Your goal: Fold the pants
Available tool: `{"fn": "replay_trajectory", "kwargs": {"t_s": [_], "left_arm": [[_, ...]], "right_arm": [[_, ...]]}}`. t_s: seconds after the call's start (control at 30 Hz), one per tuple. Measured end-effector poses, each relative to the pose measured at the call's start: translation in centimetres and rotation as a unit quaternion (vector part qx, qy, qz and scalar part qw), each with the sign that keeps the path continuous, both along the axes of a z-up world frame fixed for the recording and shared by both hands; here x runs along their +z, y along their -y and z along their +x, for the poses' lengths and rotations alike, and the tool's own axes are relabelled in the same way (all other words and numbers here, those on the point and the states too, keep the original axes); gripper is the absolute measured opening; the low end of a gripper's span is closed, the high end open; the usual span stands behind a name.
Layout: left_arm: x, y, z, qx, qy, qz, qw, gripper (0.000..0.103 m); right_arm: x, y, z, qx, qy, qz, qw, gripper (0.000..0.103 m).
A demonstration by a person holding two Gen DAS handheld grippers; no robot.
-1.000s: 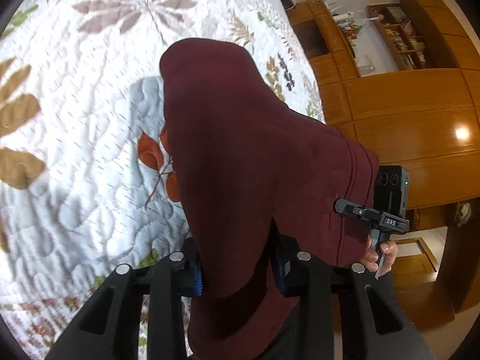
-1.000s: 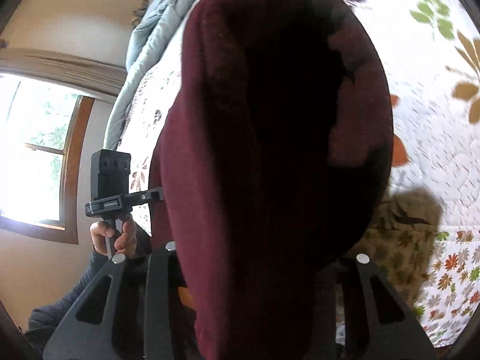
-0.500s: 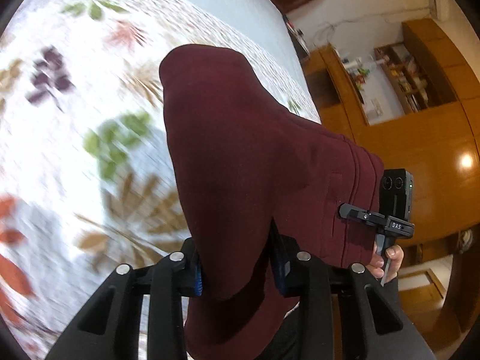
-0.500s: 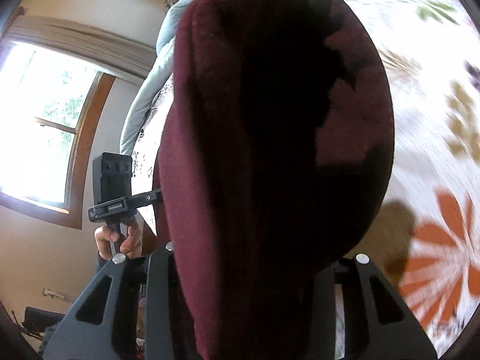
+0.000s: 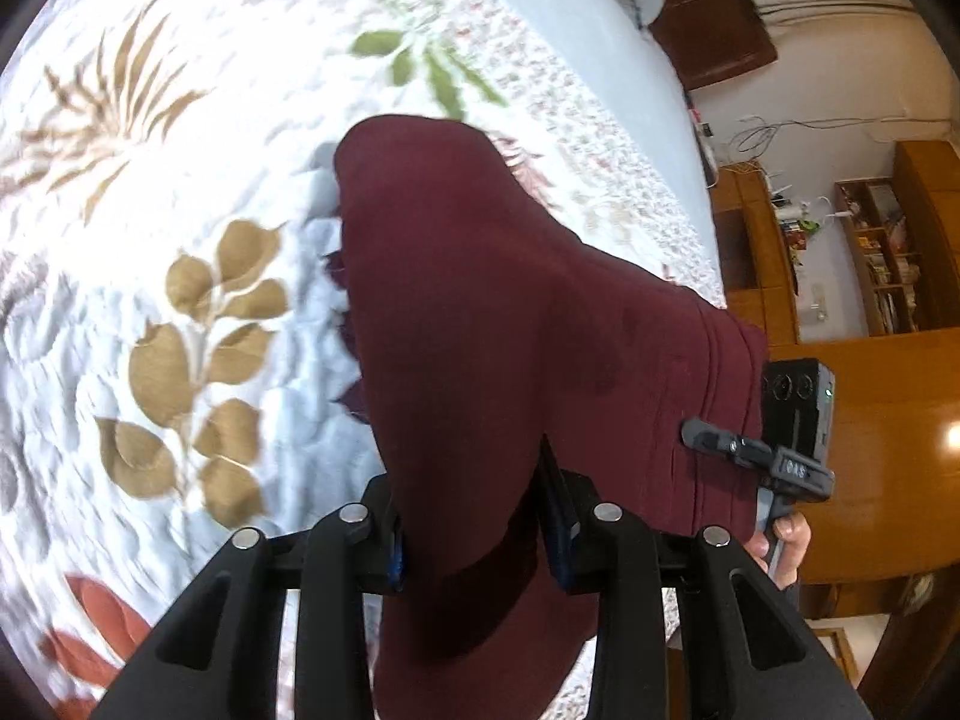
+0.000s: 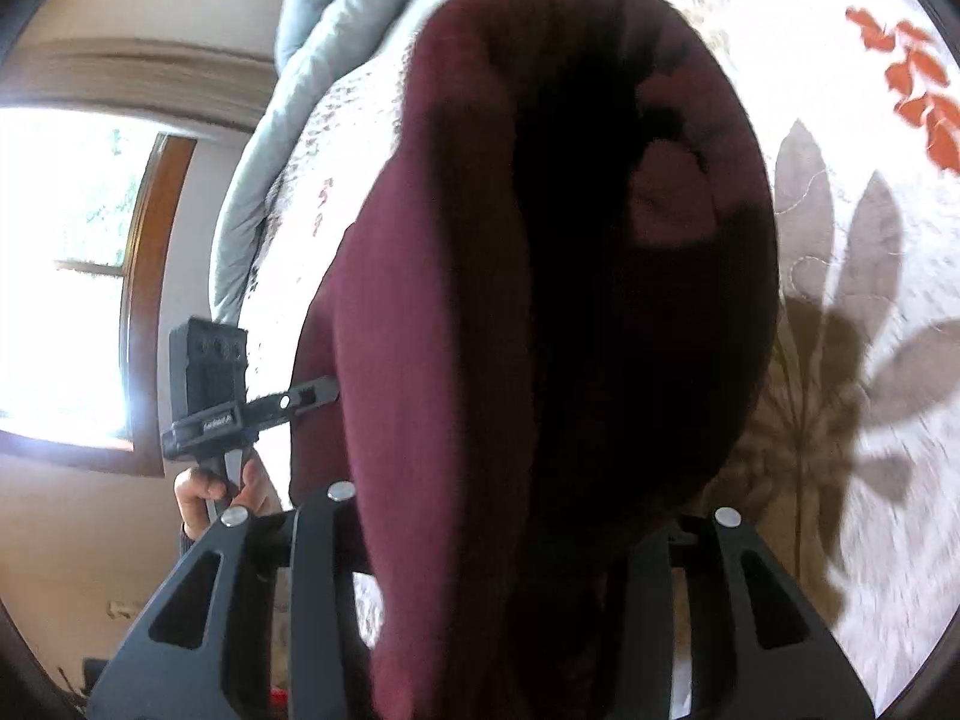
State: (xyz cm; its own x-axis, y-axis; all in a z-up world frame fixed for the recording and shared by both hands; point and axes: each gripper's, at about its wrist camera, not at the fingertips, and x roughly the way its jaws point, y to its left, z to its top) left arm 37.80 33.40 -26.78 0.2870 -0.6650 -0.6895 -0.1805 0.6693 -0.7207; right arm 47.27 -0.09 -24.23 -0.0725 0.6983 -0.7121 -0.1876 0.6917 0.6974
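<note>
left wrist view: looks forward and down along its fingers, close on the maroon pants [image 5: 504, 324], quilt [image 5: 180, 240] beyond | right wrist view: same downward slant, very close | shared: pants, quilt; each view sees the opposite gripper at its edge

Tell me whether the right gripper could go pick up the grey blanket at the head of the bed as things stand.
Probably not: the right gripper has the maroon pants bunched between its opening jaws, and the grey blanket lies well beyond them, past the quilt.

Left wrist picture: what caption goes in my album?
Left gripper clamps maroon pants above a leaf-print quilt.
</note>
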Motion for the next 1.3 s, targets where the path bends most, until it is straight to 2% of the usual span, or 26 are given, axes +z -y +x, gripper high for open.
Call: {"fn": "replay_trajectory", "kwargs": {"t_s": [0.03, 0.1, 0.13, 0.2, 0.23, 0.27, 0.3, 0.33, 0.37, 0.4, 0.43, 0.5, 0.57, 0.67, 0.7, 0.73, 0.77, 0.83, 0.93, 1.0, 1.03, 1.07, 1.13, 1.2, 1.27, 1.3], "left_arm": [[-0.6, 0.0, -0.3, -0.001, -0.002, 0.001, 1.0000, 0.037], [-1.7, -0.4, -0.9, 0.001, -0.001, -0.012, 0.9999, 0.042], [-1.9, -0.4, -1.1, 0.002, -0.002, -0.020, 0.9998, 0.047], [-1.7, -0.7, -1.9, 0.007, -0.001, -0.022, 0.9997, 0.051], [-1.2, -1.2, -2.1, 0.011, 0.000, -0.006, 0.9999, 0.057], [-0.2, -2.1, -2.6, 0.024, 0.004, 0.029, 0.9993, 0.062], [1.0, -3.1, -2.9, 0.041, 0.012, 0.062, 0.9971, 0.062], [2.2, -3.8, -3.4, 0.056, 0.025, 0.084, 0.9946, 0.062], [3.8, -4.0, -4.0, 0.064, 0.052, 0.090, 0.9926, 0.062], [5.3, -3.6, -4.1, 0.060, 0.078, 0.081, 0.9918, 0.062], [6.4, -3.0, -4.1, 0.051, 0.100, 0.068, 0.9913, 0.062], [8.3, -0.3, -3.5, 0.012, 0.148, 0.018, 0.9888, 0.062], [8.3, 2.8, -2.1, -0.030, 0.161, -0.055, 0.9850, 0.063], [5.6, 5.2, 0.8, -0.035, 0.130, -0.061, 0.9890, 0.062], [4.2, 4.8, 1.8, -0.021, 0.110, -0.055, 0.9922, 0.061], [2.2, 4.3, 2.9, -0.001, 0.083, -0.044, 0.9956, 0.057], [1.0, 3.7, 3.1, 0.012, 0.071, -0.038, 0.9967, 0.040], [-0.4, 3.0, 3.7, 0.040, 0.052, -0.049, 0.9966, 0.021], [-1.0, 2.2, 3.6, 0.068, 0.033, -0.091, 0.9930, 0.021], [0.1, 2.3, 2.8, 0.070, 0.037, -0.111, 0.9907, 0.041], [0.5, 2.1, 2.3, 0.069, 0.044, -0.111, 0.9904, 0.059], [1.8, 1.8, 0.9, 0.066, 0.063, -0.096, 0.9912, 0.067], [4.0, 1.5, -2.4, 0.058, 0.113, -0.059, 0.9902, 0.077], [4.3, 1.4, -4.3, 0.059, 0.128, -0.046, 0.9889, 0.078], [3.5, 1.0, -6.4, 0.063, 0.122, -0.020, 0.9903, 0.078], [2.5, 1.2, -6.5, 0.066, 0.114, -0.015, 0.9912, 0.078]], "right_arm": [[-0.8, 0.3, 0.6, -0.007, -0.006, -0.001, 1.000, 0.045], [-2.9, 1.2, 1.3, -0.019, -0.023, -0.004, 1.000, 0.060], [-3.5, 1.5, 1.4, -0.020, -0.025, -0.004, 0.999, 0.060], [-3.2, 1.1, 0.8, -0.021, -0.017, 0.004, 1.000, 0.073], [-2.3, 1.6, 1.1, -0.027, -0.004, -0.003, 1.000, 0.075], [-1.4, 2.6, 1.2, -0.037, 0.010, -0.007, 0.999, 0.077], [-0.8, 1.8, -0.1, -0.046, 0.018, -0.006, 0.999, 0.076], [0.1, 3.4, -0.1, -0.063, 0.026, -0.009, 0.998, 0.074], [1.4, 5.8, 0.2, -0.086, 0.045, -0.016, 0.995, 0.066], [2.9, 6.7, 0.4, -0.101, 0.068, -0.013, 0.992, 0.051], [4.0, 7.7, 0.9, -0.106, 0.080, -0.003, 0.991, 0.042], [6.1, 5.7, 0.9, -0.099, 0.106, 0.023, 0.989, 0.022], [6.7, 2.9, 0.4, -0.080, 0.105, 0.040, 0.990, 0.019], [4.5, -0.6, 2.1, -0.067, 0.087, 0.029, 0.994, 0.019], [3.3, 0.1, 2.0, -0.073, 0.078, 0.022, 0.994, 0.013], [1.9, 0.4, 1.3, -0.083, 0.071, 0.011, 0.994, 0.004], [0.1, -0.8, 0.4, -0.095, 0.060, 0.001, 0.994, 0.000], [-1.6, -0.4, 1.0, -0.103, 0.047, 0.002, 0.994, 0.000], [-2.1, 0.2, 1.2, -0.104, 0.044, 0.023, 0.993, 0.000], [-0.6, 0.2, 0.6, -0.098, 0.056, 0.022, 0.993, 0.000], [0.5, 0.7, 0.1, -0.096, 0.061, 0.024, 0.993, 0.006], [1.9, 1.3, -0.8, -0.089, 0.069, 0.033, 0.993, 0.010], [4.0, 2.4, -3.0, -0.070, 0.088, 0.054, 0.992, 0.010], [5.5, 2.2, -5.4, -0.046, 0.099, 0.064, 0.992, 0.010], [4.6, 1.9, -6.6, -0.033, 0.096, 0.048, 0.994, 0.010], [3.0, 2.0, -6.8, -0.036, 0.078, 0.030, 0.996, 0.002]]}}
